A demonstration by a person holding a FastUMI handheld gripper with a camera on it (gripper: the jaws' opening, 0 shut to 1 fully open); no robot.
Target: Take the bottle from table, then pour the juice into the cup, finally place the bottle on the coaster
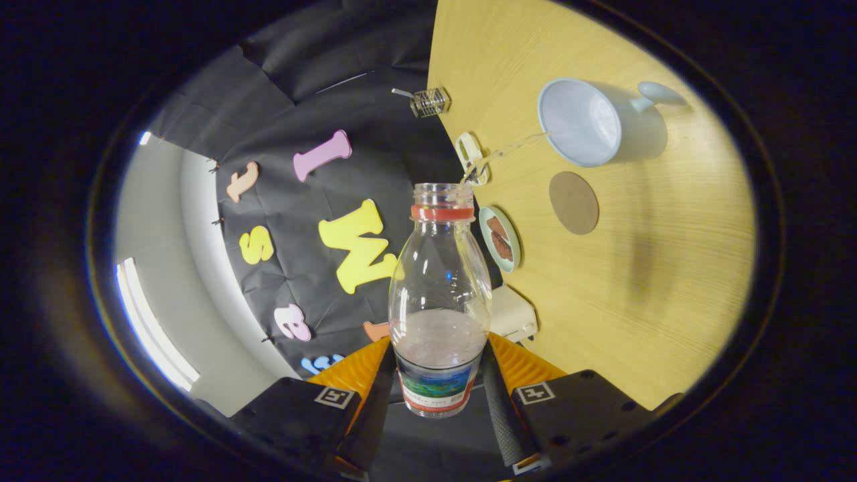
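My gripper (438, 378) is shut on the lower part of a clear plastic bottle (439, 281) with a red neck ring, no cap and a coloured label. The bottle is tipped sideways relative to the wooden table (669, 268), and some clear liquid remains in its lower part. A thin stream (512, 144) runs from the bottle's mouth toward the rim of a pale blue cup (580, 122) with a handle, standing beyond the fingers. A round brown coaster (574, 202) lies on the table beside the cup, nearer to me.
A small plate (500, 238) with brown pieces sits close to the bottle's shoulder. A white ring-shaped object (468, 151) lies by the bottle's mouth, a small wire cage (429, 102) at the table's edge, and a white box (513, 313) near the fingers.
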